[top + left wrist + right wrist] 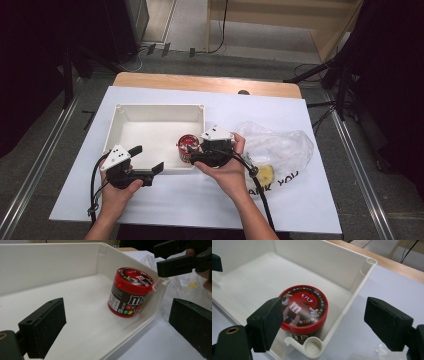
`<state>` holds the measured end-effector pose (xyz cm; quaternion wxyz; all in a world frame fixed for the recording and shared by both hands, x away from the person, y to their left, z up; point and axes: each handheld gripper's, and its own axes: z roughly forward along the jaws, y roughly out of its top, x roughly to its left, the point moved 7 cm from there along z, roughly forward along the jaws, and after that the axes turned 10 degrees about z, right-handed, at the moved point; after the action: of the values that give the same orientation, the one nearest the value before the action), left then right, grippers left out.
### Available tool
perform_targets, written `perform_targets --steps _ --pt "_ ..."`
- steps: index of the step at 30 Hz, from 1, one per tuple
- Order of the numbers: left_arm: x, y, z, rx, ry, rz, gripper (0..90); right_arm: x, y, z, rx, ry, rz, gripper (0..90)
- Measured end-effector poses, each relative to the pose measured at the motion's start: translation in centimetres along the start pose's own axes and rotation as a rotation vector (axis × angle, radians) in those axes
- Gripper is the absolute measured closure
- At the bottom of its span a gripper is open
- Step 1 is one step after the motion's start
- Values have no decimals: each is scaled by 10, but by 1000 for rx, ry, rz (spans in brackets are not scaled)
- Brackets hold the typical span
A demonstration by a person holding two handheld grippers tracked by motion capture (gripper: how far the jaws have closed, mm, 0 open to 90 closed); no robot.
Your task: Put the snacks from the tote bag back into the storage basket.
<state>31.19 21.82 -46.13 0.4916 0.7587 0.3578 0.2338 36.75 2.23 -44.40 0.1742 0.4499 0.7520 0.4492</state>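
the red candy tub (187,148) stands upright inside the white bin (150,114), tucked into the bin's near right corner, its side close against the right wall. judging from that, the placing looks done: the tub rests on the bin floor with nothing gripping it. what seems left is to draw the right gripper (209,150) clear, and perhaps fetch whatever remains in the clear plastic bag (280,145), where something yellow (263,174) shows through near the surface's right edge.

the right gripper hovers just above and beside the tub at the bin's right wall; in the right gripper view its jaws stand wide apart, one pad over the lid's edge and the other out over the white surface (200,200), neither pressing on the tub. the left gripper (142,165) sits at the bin's near wall towards its left end, jaws apart and holding nothing; in its own view one jaw hangs inside the bin and the other outside the rim.

room to move: the bin's rim and corner post stand right under the right jaws, so going out sideways risks a knock; upward is free. the rest of the bin floor is bare, and the surface's near edge lies open between the two hands.
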Motion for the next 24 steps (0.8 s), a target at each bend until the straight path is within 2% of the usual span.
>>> perform_targets --steps 11,24 --pt "-1 -1 2 4 -4 3 12 -19 -3 -12 -20 2 65 156" --pt "0 -4 0 10 2 2 12 -40 -9 -29 -33 -10 96 156"
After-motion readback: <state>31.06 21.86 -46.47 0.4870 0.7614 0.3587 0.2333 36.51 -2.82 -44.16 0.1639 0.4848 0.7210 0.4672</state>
